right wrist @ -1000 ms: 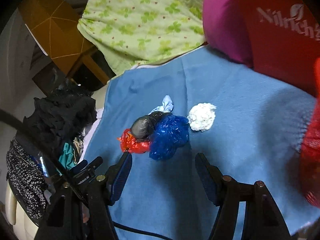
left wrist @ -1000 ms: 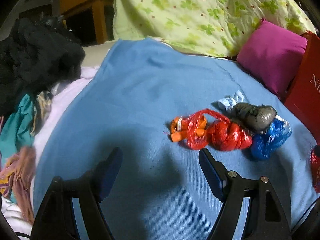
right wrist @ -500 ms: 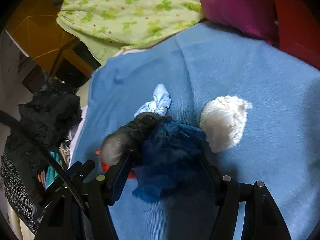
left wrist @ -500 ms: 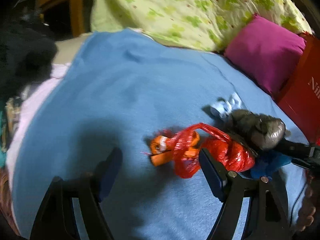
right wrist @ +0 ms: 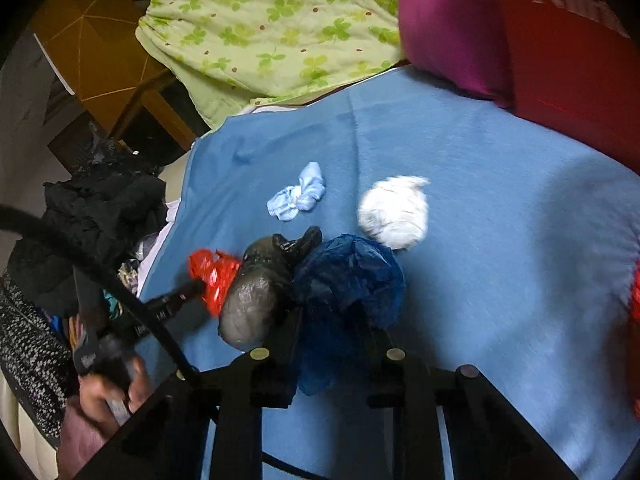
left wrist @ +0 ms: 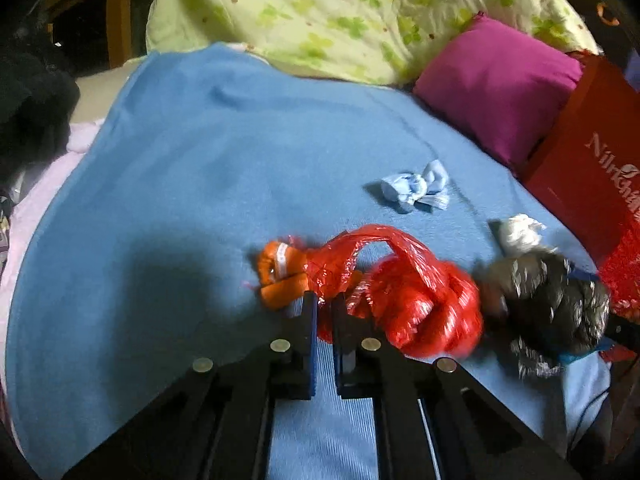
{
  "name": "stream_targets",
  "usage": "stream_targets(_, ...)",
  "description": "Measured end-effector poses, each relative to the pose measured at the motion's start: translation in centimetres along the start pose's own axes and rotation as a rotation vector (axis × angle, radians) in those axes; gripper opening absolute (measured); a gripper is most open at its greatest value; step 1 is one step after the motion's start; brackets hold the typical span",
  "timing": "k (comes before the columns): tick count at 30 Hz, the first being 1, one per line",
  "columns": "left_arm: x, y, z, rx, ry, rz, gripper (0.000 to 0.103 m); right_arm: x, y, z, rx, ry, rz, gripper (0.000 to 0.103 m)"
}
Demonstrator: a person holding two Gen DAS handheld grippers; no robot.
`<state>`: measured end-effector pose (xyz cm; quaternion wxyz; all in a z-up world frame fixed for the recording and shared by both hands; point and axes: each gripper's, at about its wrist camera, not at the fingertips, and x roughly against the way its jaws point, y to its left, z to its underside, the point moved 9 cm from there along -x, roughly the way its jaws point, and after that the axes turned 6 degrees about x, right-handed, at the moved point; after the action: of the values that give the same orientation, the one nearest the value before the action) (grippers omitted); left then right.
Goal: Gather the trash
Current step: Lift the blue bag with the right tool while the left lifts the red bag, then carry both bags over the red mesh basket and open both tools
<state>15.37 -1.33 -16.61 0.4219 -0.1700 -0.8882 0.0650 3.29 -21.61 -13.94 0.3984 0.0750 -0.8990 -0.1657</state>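
Pinching the red bag (left wrist: 416,304), the left claw (left wrist: 325,312) has just clamped; the right claw (right wrist: 332,320) grips the blue bag (right wrist: 348,280).

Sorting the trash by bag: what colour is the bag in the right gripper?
Dark blue bag, clearest in the right wrist view.

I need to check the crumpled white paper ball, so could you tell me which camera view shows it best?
The right wrist view: the white paper ball lies whole and unblocked on the blue blanket. The left wrist view shows it small near the edge, partly hidden behind the grey bag.
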Motion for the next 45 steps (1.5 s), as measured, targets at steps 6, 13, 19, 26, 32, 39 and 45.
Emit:
stream_targets(6,2.7,-2.0,2.3,-0.138,0.006,0.096,0.007,4.8,-0.9,1.8,-0.004,-0.046,-0.023,0.024)
stream_targets(13,3.9,-4.8,3.5,-0.275,-0.012,0.165,0.01,7.5,-1.7,3.8,0.008,-0.075,0.009,0.023)
stream_targets(19,3.0,-5.8,2.8,-0.293,-0.042,0.1,0.07,8.2,-2.7,2.9,-0.014,-0.102,0.021,0.022)
stream_targets(26,0.7,-7.7,3.6,-0.352,-0.001,0.036,0.076,7.2,-4.2,4.3,0.004,-0.014,0.18,0.082)
stream_targets(32,-1.6,-6.8,4.3,-0.327,0.074,0.001,0.069,5.6,-4.4,6.2,0.083,0.098,0.254,0.082)
stream_targets(39,-1.5,-6.6,3.7,-0.278,0.058,0.01,0.041,4.5,-3.6,7.3,0.133,0.126,0.265,0.053)
stream_targets(45,3.6,-7.1,1.6,-0.248,-0.1,0.005,0.041,9.5,-2.8,4.1,0.105,-0.039,0.201,0.053)
